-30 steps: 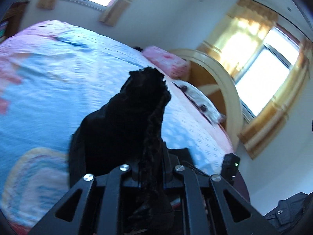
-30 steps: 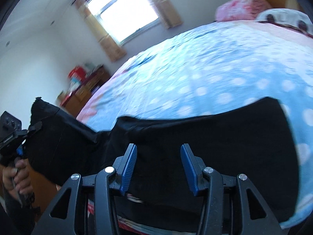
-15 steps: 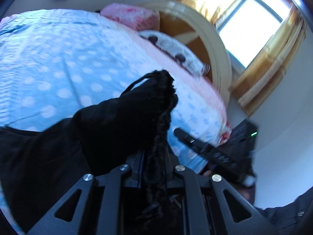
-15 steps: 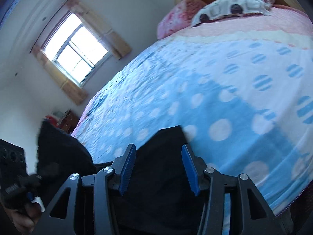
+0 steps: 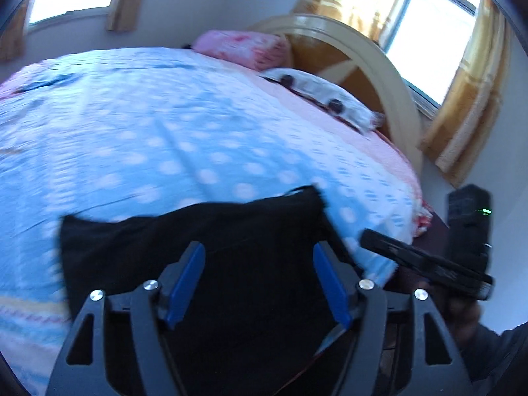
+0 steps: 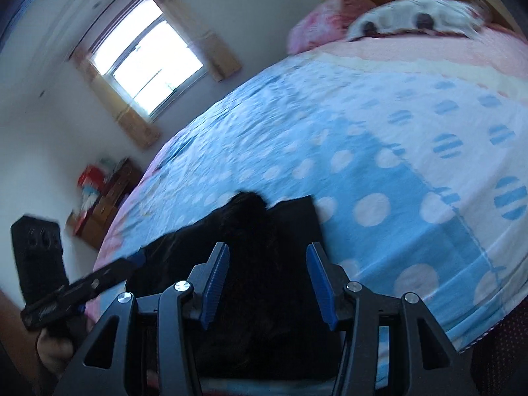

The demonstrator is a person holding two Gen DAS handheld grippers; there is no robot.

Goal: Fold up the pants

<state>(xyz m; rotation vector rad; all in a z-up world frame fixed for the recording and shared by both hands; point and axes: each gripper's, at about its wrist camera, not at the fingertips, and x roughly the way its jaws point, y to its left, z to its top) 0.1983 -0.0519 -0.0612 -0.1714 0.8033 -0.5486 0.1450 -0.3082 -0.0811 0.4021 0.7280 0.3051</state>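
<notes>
Half a second ago our left tongs (image 5: pixel 259 272) were clamped on a bunched edge of the black fabric pants (image 5: pixel 198 247), carrying it up over the bed. Now those tongs stand apart with nothing between the blue pads, and the cloth we carried lies dropped on the rest of the garment. Our right tongs (image 6: pixel 267 279) are apart too, as they were a second ago, and hold nothing.

The pants now rest as a dark, roughly rectangular stack at the near edge of the bed, on the blue bedspread with white polka dots (image 5: pixel 148 132). In the left wrist view the far edge of the stack runs fairly straight with one corner poking up toward the right. In the right wrist view a rumpled hump (image 6: pixel 246 204) rises beside a flatter corner, so the upper layer does not seem to lie flush.

We judge that one fold has just been laid and released. The task looks well along, but the hump suggests the top layer needs smoothing or squaring before another fold. Both views are motion-blurred, so we cannot tell how many layers there are. The pink pillow (image 5: pixel 244 48) and the white pillow with dark spots (image 5: pixel 316 90) lie well apart from the pants, near the curved wooden headboard (image 5: pixel 369 59).
</notes>
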